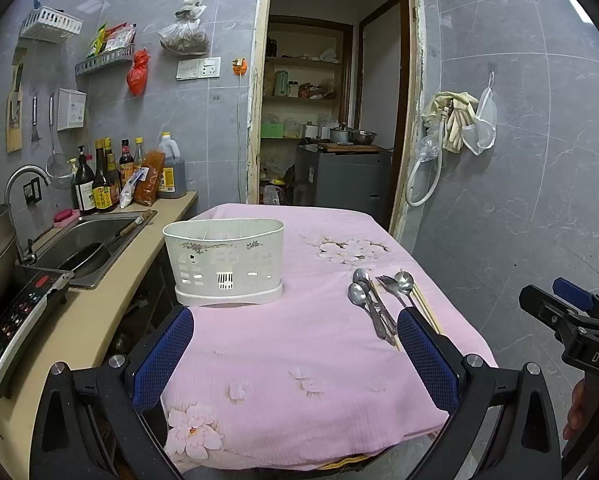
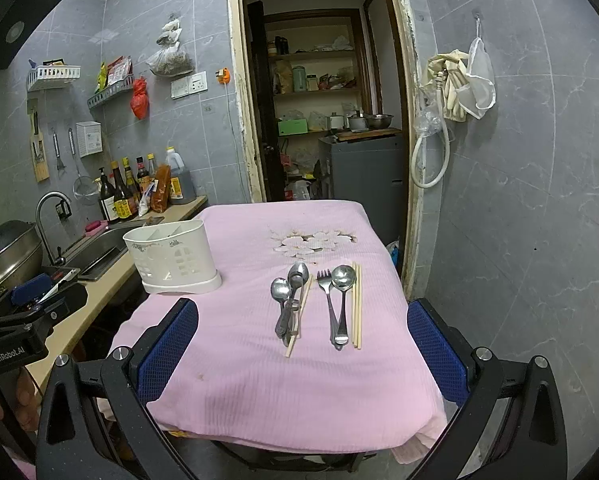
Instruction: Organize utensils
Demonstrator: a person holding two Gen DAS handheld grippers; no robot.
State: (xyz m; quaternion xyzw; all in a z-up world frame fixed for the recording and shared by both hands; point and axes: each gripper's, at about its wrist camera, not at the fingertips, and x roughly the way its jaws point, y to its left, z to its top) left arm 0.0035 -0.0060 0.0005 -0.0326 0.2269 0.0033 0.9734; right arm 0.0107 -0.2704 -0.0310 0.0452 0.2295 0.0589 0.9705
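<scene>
A white utensil holder (image 1: pixel 223 264) (image 2: pixel 171 256) stands on the left side of a pink-clothed table (image 1: pixel 299 360) (image 2: pixel 259 368). To its right lie three metal spoons (image 2: pixel 285 304), a fork (image 2: pixel 326 300) and wooden chopsticks (image 2: pixel 357 304), side by side; the spoons (image 1: pixel 365 300) also show in the left wrist view. My left gripper (image 1: pixel 295 328) is open and empty over the table's near edge, in front of the holder. My right gripper (image 2: pixel 303 324) is open and empty, short of the utensils' near ends.
A kitchen counter (image 1: pixel 99 320) runs along the left with a sink (image 1: pixel 87 240), sauce bottles (image 1: pixel 103 184) and an induction cooker (image 1: pixel 15 320). An open doorway (image 1: pixel 331 100) lies behind the table. Tiled wall with a hanging hose (image 2: pixel 431 160) is on the right.
</scene>
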